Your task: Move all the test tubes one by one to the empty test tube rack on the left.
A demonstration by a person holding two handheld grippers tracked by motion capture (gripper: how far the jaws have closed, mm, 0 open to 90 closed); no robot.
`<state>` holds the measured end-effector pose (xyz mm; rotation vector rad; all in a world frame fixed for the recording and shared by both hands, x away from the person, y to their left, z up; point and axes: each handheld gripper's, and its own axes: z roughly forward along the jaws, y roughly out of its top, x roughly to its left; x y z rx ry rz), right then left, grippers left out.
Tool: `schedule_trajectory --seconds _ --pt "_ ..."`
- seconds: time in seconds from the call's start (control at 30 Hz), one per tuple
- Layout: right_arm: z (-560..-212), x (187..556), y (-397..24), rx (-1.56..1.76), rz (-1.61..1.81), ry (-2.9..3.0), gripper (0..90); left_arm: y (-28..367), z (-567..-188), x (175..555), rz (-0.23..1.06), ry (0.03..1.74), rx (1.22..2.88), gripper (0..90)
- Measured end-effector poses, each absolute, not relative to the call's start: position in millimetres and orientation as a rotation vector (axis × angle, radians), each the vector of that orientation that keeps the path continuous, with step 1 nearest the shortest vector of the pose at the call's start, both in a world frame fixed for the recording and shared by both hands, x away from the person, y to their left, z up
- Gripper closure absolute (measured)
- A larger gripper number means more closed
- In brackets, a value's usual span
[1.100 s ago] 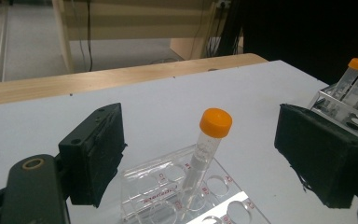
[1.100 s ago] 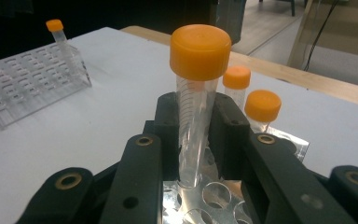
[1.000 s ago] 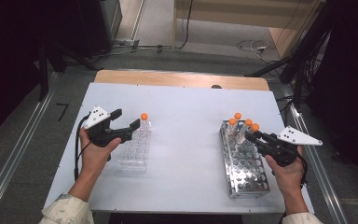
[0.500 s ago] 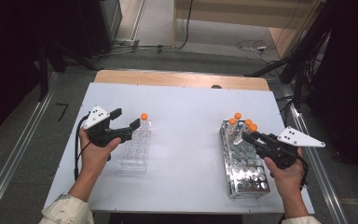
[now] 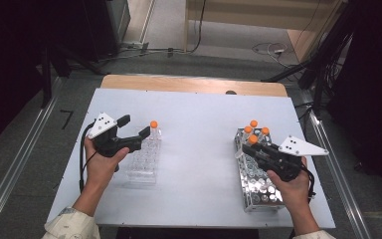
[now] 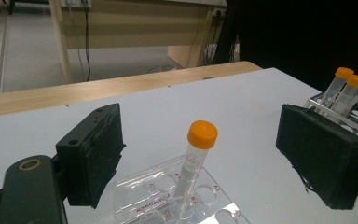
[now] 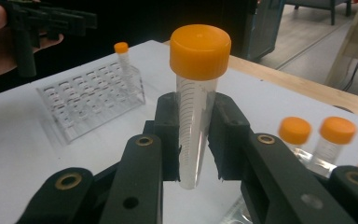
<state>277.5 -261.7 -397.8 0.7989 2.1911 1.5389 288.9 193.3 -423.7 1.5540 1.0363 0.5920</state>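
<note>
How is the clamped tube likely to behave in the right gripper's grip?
The tube looks empty and clear, so it is probably light. Its smooth round wall, pinched only by the right gripper at mid-height, might slip or swivel. Laid down, it would likely roll, though the wider orange cap may curve its path.

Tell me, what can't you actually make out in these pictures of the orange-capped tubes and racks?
- Bottom of the clear orange-capped tube clamped in the right gripper: right gripper view, hidden behind the black jaws.
- Red lettering on the clear plastic rack: left gripper view, too small, cut by the bottom edge.
- Which holes the three standing tubes occupy in the metal rack: high view, too small.
</note>
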Motion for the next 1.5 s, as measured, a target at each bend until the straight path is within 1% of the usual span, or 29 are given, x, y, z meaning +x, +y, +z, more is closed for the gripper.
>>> schedule_trajectory --seconds 0.23,1.13,1.5 --pt "-400.7 278.4 -241.4 0.767 1.536 2.242 72.4 191.0 -423.0 287.3 0.59 1.03 1.56 15.0" --pt "-400.9 280.3 -191.3 0.701 1.542 2.334 72.4 174.7 -419.7 281.3 0.567 0.975 1.584 14.9" --pt "-405.0 282.6 -175.4 0.691 1.522 2.372 72.4 156.9 -421.0 277.1 0.534 0.919 1.631 14.9"
